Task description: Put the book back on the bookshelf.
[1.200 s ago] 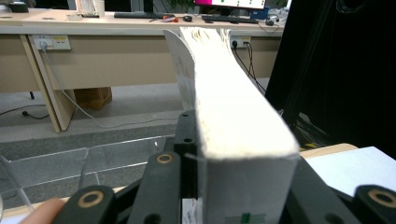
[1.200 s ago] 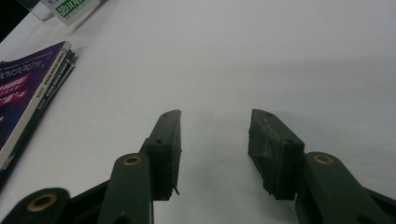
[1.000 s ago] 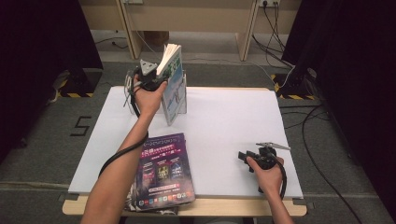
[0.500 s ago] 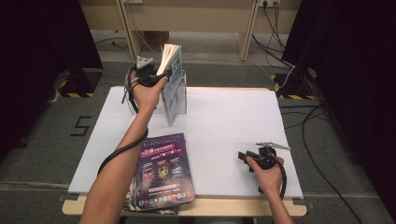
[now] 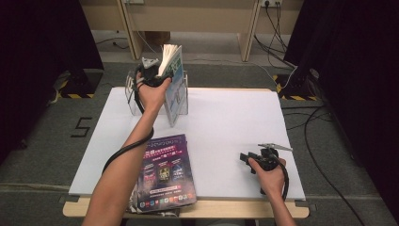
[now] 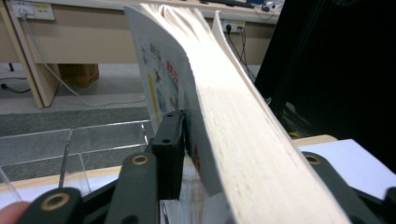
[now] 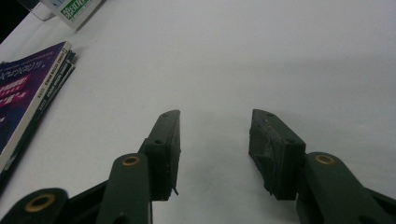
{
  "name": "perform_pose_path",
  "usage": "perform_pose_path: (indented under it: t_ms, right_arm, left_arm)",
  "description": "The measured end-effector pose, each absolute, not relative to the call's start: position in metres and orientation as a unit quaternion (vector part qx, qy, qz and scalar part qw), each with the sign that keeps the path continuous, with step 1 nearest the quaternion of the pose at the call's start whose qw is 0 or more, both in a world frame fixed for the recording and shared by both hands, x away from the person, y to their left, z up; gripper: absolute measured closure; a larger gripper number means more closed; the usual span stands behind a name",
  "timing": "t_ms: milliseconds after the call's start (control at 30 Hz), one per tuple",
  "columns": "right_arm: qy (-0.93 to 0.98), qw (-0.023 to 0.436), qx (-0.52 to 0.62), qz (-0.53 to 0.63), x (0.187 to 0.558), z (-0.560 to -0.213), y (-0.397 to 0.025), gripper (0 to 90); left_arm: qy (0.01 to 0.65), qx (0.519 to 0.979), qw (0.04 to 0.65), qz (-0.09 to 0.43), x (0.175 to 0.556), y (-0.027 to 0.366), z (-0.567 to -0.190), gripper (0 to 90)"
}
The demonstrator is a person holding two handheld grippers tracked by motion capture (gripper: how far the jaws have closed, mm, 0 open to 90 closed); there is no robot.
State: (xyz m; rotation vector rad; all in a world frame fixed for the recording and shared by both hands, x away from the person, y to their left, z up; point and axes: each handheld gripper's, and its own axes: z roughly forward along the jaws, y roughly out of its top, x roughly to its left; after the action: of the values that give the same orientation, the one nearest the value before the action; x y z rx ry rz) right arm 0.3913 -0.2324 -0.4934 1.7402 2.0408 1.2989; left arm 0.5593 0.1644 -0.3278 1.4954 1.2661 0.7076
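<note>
L gripper is up off the table at the far left, clamped on a thick book. In the left gripper view the book sits between the jaws: one black pad presses the illustrated cover, the other jaw is behind the page block on the opposite side. The book stands on end w/ its long axis running up and slightly tilted. Its pale page edges face the gripper's camera and fan open a bit at the top. Can't tell which way the spine faces.

Directly under and behind the L gripper is a clear acrylic rack w/ upright dividers. One green-and-white book already stands in it, leaning, just below the held one. The compartments on the other side of the gripper look bare, see-through walls showing in the left gripper view.

R gripper rests low on the white table, well apart from the L one. Its jaws are spread moderately w/ nothing between them, only tabletop.

Between the two grippers, nearer the person's edge, lies a flat stack of magazines, purple cover up. In the right gripper view the same stack is off to that gripper's left.
</note>
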Motion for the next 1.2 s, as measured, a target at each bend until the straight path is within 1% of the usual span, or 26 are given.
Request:
perform_pose_path:
  t_ms: [167, 267, 500, 667, 767, 1000, 1200]
  right_arm:
    - [0.682, 0.08, 0.583, 0.435, 0.391, -0.493, -0.232, 53.4]
    - [0.68, 0.076, 0.585, 0.436, 0.391, -0.493, -0.233, 53.4]
    - [0.681, 0.077, 0.583, 0.437, 0.391, -0.494, -0.233, 53.4]
    - [0.68, 0.075, 0.585, 0.437, 0.391, -0.493, -0.233, 53.5]
    - [0.679, 0.074, 0.585, 0.437, 0.391, -0.493, -0.233, 53.6]
    - [0.679, 0.075, 0.584, 0.437, 0.391, -0.494, -0.233, 53.6]
    - [0.68, 0.076, 0.583, 0.437, 0.391, -0.494, -0.234, 53.6]
  left_arm:
    - [0.54, 0.619, 0.486, 0.298, 0.562, 0.16, -0.329, 70.7]
    - [0.538, 0.626, 0.476, 0.302, 0.563, 0.155, -0.326, 72.7]
    - [0.533, 0.625, 0.486, 0.299, 0.567, 0.154, -0.326, 73.4]
    - [0.527, 0.626, 0.484, 0.311, 0.569, 0.156, -0.324, 73.6]
    - [0.535, 0.614, 0.488, 0.313, 0.571, 0.16, -0.323, 73.6]
    - [0.531, 0.597, 0.487, 0.352, 0.569, 0.158, -0.323, 73.6]
    - [0.53, 0.587, 0.489, 0.368, 0.571, 0.154, -0.332, 73.5]
